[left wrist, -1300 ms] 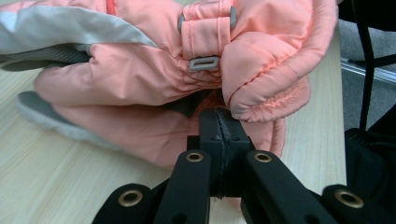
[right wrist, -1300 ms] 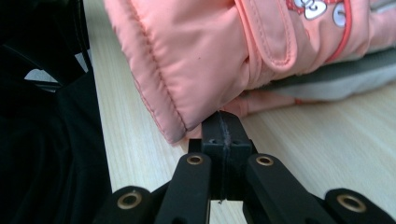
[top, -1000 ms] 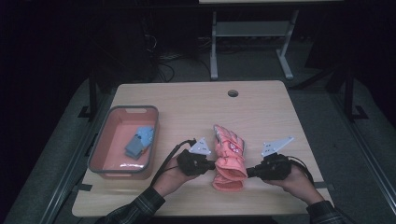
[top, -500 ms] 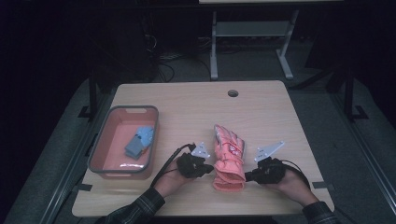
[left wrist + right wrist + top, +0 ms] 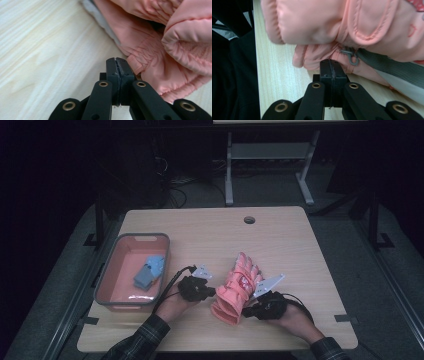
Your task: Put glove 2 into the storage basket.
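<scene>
Glove: pink ski glove (image 5: 239, 287) lies on the table (image 5: 280, 240), near the front edge, between both claws.
Left claw (image 5: 117, 62): clenched empty, tip just beside the cuff.
Right claw (image 5: 332, 65): clenched too, nosing the cuff by its clip, nothing gripped.
Bin (image 5: 107, 279): holds blue items, well apart.
Progress: early, I'd say; glove not grasped yet.

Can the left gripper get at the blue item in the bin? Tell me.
Probably yes: the left gripper sits beside the bin, whose top is open, with bare table between; the blue item lies uncovered.
</scene>
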The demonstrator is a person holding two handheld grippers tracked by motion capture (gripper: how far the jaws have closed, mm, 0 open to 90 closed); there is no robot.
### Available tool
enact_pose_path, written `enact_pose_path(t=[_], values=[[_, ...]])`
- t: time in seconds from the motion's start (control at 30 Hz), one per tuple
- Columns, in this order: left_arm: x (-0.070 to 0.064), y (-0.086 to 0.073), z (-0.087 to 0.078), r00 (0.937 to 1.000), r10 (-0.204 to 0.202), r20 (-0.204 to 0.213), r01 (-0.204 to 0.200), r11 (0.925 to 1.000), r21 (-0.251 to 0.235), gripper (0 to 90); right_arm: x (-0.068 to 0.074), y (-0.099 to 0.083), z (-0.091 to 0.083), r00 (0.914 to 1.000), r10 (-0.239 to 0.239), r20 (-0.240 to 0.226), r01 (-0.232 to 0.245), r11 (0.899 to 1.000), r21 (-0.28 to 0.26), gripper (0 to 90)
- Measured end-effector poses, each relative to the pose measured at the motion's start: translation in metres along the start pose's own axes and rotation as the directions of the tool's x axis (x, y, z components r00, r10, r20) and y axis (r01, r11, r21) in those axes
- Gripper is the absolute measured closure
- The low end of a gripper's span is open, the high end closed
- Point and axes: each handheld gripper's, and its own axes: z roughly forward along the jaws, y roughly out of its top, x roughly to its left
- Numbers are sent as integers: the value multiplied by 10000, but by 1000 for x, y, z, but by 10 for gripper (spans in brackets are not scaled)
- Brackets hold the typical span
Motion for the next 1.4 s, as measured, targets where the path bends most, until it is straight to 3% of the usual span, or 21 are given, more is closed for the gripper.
enact_pose_path(t=[0.1, 0.23, 0.37, 0.57, 0.9, 1.23, 1.4], values=[[4, 3, -4, 9999, 7, -136, -7, 10000, -3, 885, 0, -1, -7, 9999, 122, 108, -123, 9999, 5, 897], [7, 11, -6, 9996, -266, -105, 264, 9995, -162, 854, -7, -1, -32, 9971, 391, 646, -357, 9980, -531, 896], [11, 20, -9, 9997, -193, -124, 191, 9997, -156, 782, -16, 8, -54, 9900, 663, 1244, -522, 9922, -1131, 897], [19, 30, -10, 9995, -318, -35, 317, 9991, -269, 673, -29, 23, -66, 9794, 923, 1796, -606, 9828, -1745, 898], [30, 34, -2, 9992, -357, 153, 353, 9990, 278, 365, -42, 50, -49, 9730, 1001, 2082, -542, 9750, -2153, 899], [36, 32, -14, 9979, -630, -149, 627, 9978, -204, 283, -48, 45, -22, 9689, 935, 2290, -680, 9908, -1168, 900], [36, 36, -20, 9980, -629, -41, 627, 9969, -482, 262, -49, 37, -13, 9657, 899, 2435, -768, 9951, -624, 900]])
